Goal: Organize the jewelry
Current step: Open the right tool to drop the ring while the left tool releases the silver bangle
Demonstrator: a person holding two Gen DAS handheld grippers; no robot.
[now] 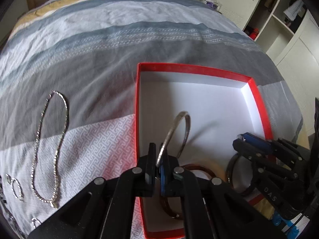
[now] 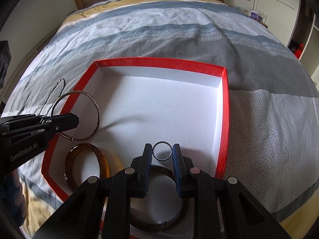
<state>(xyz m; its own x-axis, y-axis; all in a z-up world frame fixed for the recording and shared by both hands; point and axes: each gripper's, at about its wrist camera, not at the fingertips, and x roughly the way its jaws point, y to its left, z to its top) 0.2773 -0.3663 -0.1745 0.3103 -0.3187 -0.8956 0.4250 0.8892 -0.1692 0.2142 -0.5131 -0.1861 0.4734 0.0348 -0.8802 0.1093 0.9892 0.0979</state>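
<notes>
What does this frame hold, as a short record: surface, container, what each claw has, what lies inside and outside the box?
surface: bed with a striped cover
container: open red box, white inside
left claw: shut on a silver bangle, held over the box
right claw: shut on a dark ring, held over the box
in box: amber bangle; dark bangle under the right claw
outside box: silver chain on the cover, left of the box; small silver pieces near it, too blurred to name

Red box [image 2: 224, 119] with white inside, silver bangle [image 1: 179, 127], grey-striped bedspread [image 1: 99, 39].
</notes>
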